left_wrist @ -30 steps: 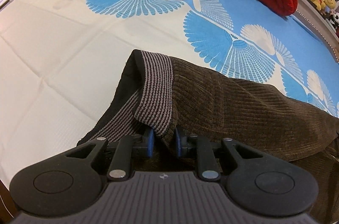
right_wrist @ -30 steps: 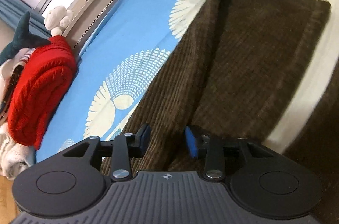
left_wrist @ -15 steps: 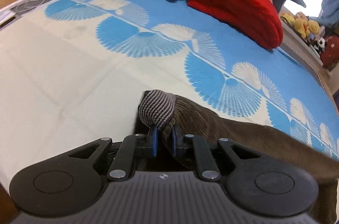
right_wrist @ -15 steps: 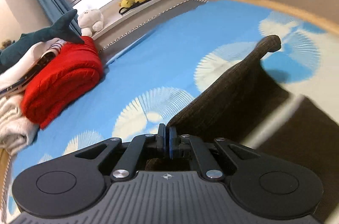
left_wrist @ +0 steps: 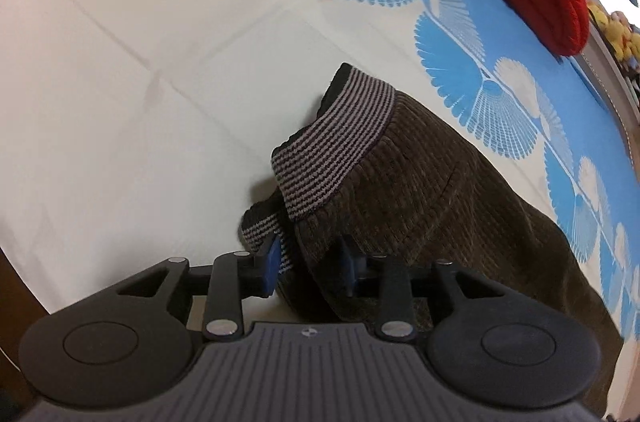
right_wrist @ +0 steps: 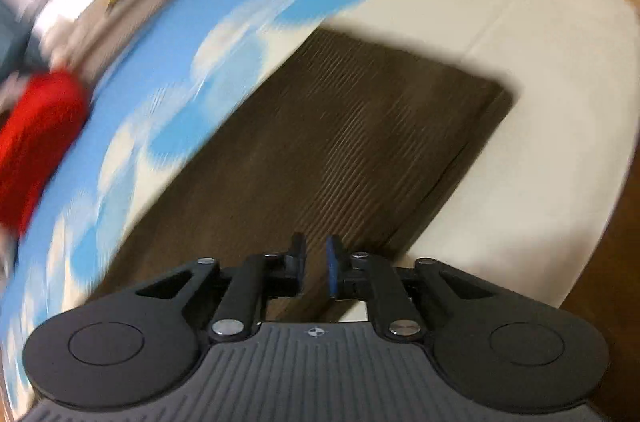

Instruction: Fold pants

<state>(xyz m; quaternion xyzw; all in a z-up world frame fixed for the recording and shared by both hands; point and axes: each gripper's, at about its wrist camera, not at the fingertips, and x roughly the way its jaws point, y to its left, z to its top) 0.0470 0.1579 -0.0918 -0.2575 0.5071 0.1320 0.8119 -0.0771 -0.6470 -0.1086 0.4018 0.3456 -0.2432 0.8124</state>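
Now letting go: left gripper [left_wrist: 308, 264] opening around the striped waistband [left_wrist: 334, 146], dropping it onto the corduroy pants [left_wrist: 432, 190]. Right gripper [right_wrist: 316, 268] opening too, nothing between its jaws, clear above the flat folded leg [right_wrist: 340, 126].

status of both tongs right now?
Left tongs: opening, pants waistband between the pads, no longer pinched.
Right tongs: opening, narrow gap, nothing in them.

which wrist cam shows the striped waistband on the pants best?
Left wrist. The striped waistband sits sharp and unobstructed at frame center, just beyond the left gripper, whose jaws are opening around the fabric. The blurred right wrist view shows only the pants as plain brown corduroy, no waistband.
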